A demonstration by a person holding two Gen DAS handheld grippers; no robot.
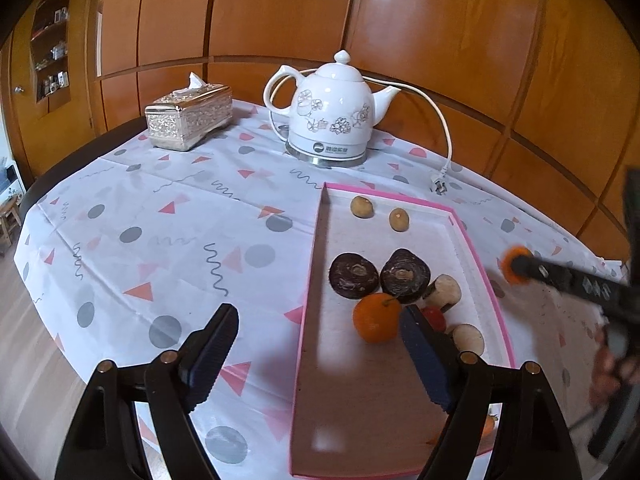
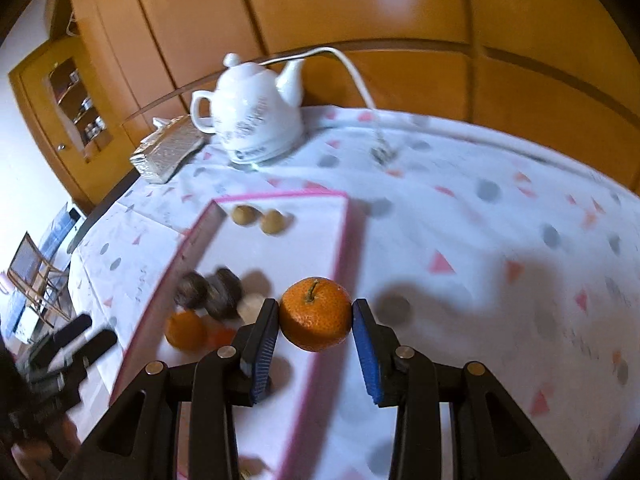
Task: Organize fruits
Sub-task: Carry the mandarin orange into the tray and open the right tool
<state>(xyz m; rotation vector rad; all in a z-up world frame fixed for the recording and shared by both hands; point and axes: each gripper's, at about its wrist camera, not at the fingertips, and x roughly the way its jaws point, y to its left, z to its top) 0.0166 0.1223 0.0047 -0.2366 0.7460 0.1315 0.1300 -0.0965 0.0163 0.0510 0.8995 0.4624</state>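
The right gripper point(image 2: 315, 322) pinches a tangerine point(image 2: 315, 314) above the tray's pink rim point(image 2: 320, 364); left gripper point(image 1: 316, 328) gapes wide, holding nothing, straddling the tray's near-left edge

Both views bend strongly toward dark vignetted corners. The left wrist view is sharp and evenly lit; soft white glare sits on the glossy orange-brown wooden wall panels point(image 1: 420, 32) far ahead of the fingers. The right wrist view is smeared by blur, especially the white ceramic kettle point(image 2: 256, 116) ahead. Soft grey shadows fall on the patterned white tablecloth point(image 2: 500, 240) right of its fingers.
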